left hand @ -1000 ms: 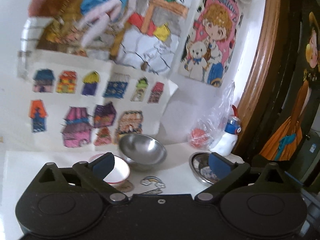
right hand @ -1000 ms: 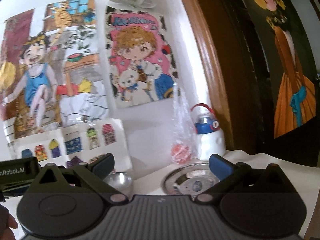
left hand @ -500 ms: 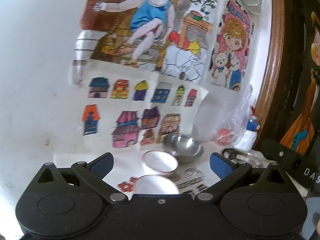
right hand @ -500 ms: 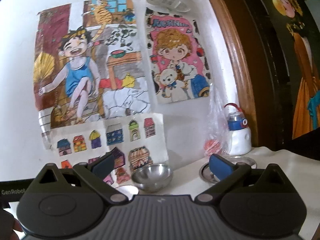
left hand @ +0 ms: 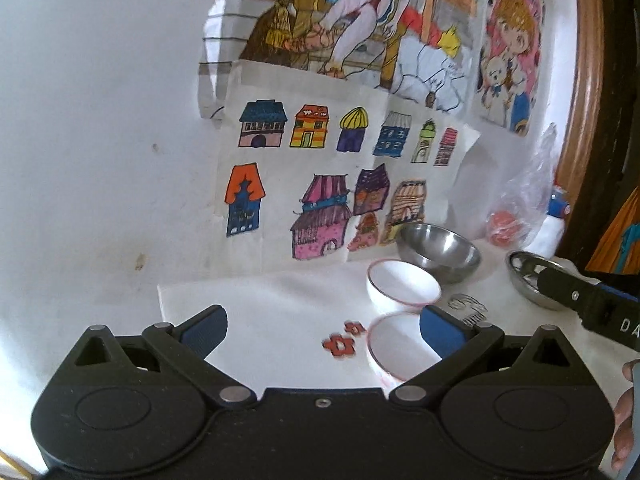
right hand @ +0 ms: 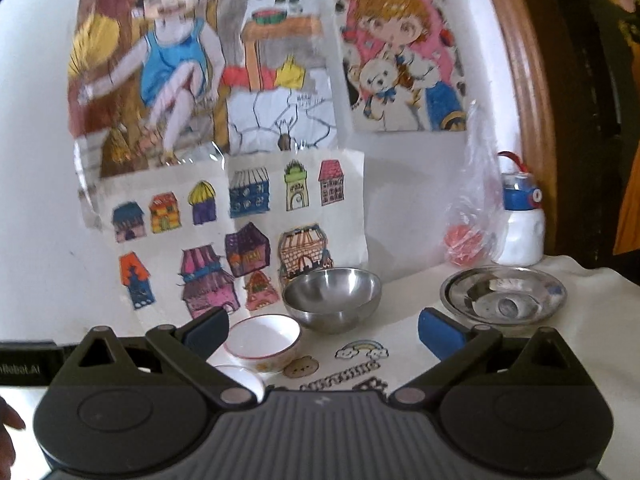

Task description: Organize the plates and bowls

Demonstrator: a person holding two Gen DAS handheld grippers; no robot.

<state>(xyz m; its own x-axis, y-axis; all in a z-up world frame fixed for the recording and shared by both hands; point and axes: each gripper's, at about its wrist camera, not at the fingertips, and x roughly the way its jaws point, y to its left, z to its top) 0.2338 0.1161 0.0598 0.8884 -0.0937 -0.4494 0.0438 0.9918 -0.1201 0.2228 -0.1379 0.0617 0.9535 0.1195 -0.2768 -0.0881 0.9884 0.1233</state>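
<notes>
Both claws, left gripper (left hand: 323, 326) & right gripper (right hand: 323, 330), gaping wide, gripping nothing. Steel bowl (right hand: 332, 294), two white bowls (right hand: 262, 338), steel plate (right hand: 503, 295) sitting separate; stacking apparently not begun.

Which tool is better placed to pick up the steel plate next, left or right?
Right, probably. The steel plate lies just beyond the right tool, nearest its right-hand finger. From the left tool, the plate sits far off to the side, past both white bowls.

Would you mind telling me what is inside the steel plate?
The steel plate holds no dish; only blurry reflections show on its surface. The right gripper's finger hides part of its front rim.
</notes>
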